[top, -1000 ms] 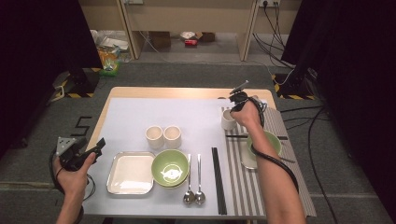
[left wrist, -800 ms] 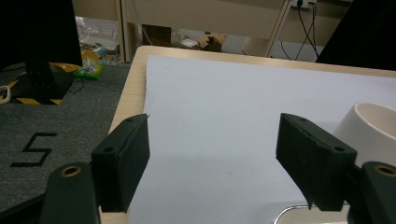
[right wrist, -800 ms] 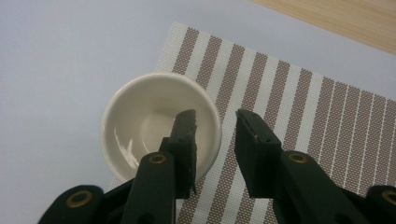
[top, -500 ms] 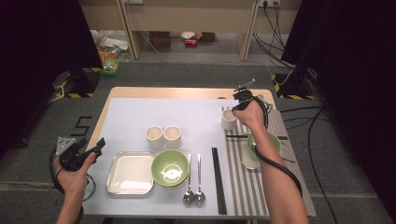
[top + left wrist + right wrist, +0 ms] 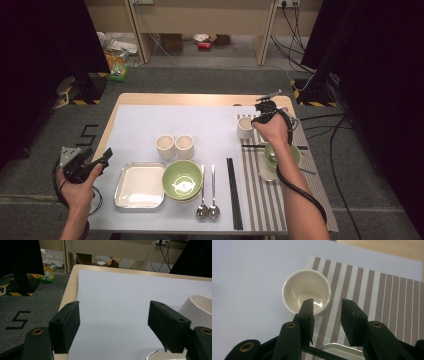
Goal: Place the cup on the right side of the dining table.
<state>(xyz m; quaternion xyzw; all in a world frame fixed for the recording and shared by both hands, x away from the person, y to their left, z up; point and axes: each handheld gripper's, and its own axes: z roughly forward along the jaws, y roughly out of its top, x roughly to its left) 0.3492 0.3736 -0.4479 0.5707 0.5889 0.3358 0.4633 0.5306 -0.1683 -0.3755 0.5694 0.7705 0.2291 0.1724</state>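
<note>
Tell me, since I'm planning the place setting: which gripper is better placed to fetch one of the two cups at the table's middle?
Probably the left gripper: it is open and empty, nearer the two cups. The right gripper sits farther off, by the cup on the striped mat.

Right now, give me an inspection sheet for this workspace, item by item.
Surface: wooden table under a pale sheet, striped mat at right.
Job's things: white cup upright at the mat's corner, apart from the jaws.
Clutter: two cups, square plate, green bowl, two spoons, chopsticks, second green bowl.
Grippers: left gripper open, holding nothing; right gripper open above the cup, jaws just opened.
Cables: one trails along the right forearm.
Surroundings: grey carpet, wall cables, floor litter.
</note>
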